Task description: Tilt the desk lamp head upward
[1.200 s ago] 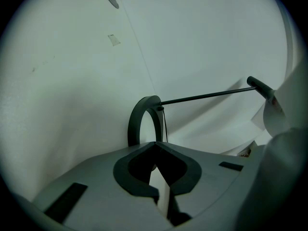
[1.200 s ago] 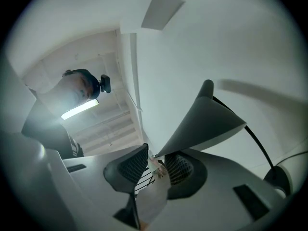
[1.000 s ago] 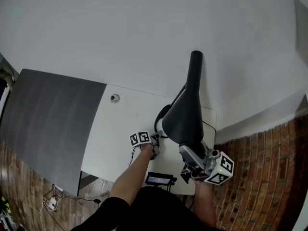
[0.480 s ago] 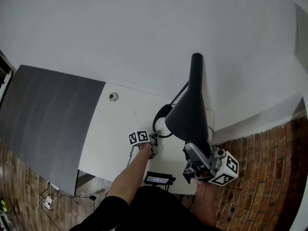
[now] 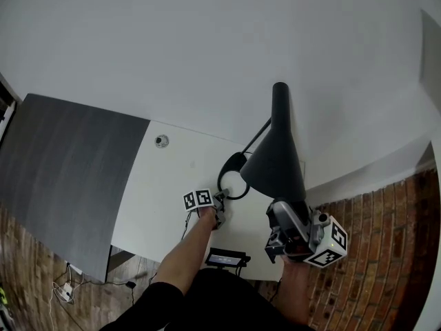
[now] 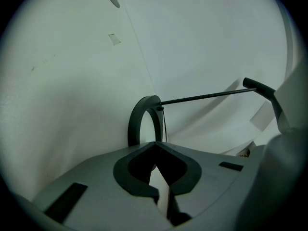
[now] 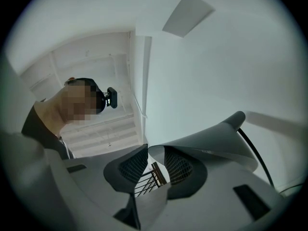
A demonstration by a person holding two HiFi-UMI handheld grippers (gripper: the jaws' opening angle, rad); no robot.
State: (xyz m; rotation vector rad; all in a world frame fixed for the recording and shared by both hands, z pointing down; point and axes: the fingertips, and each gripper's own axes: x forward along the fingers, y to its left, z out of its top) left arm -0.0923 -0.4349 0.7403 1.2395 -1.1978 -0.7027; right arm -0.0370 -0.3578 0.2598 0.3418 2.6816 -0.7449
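- So, nearest: the person's sleeve, then a small black device [image 5: 226,258] at the desk's front edge.
- right gripper [image 5: 284,209] is at the desk's front right corner, aimed up. Its 2 jaws are narrow and pinch the thin rim of the lamp head [image 5: 275,150]; the rim runs straight in between the mesh pads.
- left gripper [image 5: 220,204] is low on the desk [image 5: 165,198], tips together right at the near edge of the lamp base [image 5: 222,174], a dark ring. Can't tell if any of the ring is pinched; looks like it is bracing the base.
- Lamp head is a dark cone, wide mouth toward the person and held off the desk, narrow neck at the far end near the wall [image 5: 207,47].
- A thin rod [image 5: 256,135] slants up from the ring to the cone.
- Progress, my read: grip is made and base steadied, and the mouth sits well above the desk, so the tilt looks partly done. Left to do: raise the rim to the wanted angle, let go of it, free the base.
- Watch: a pinch on a thin rim could slip.
- Further off: a round grommet [image 5: 161,141] in the desk, a dark grey panel [image 5: 62,171] on the left, and brick floor [image 5: 372,254] on the right.
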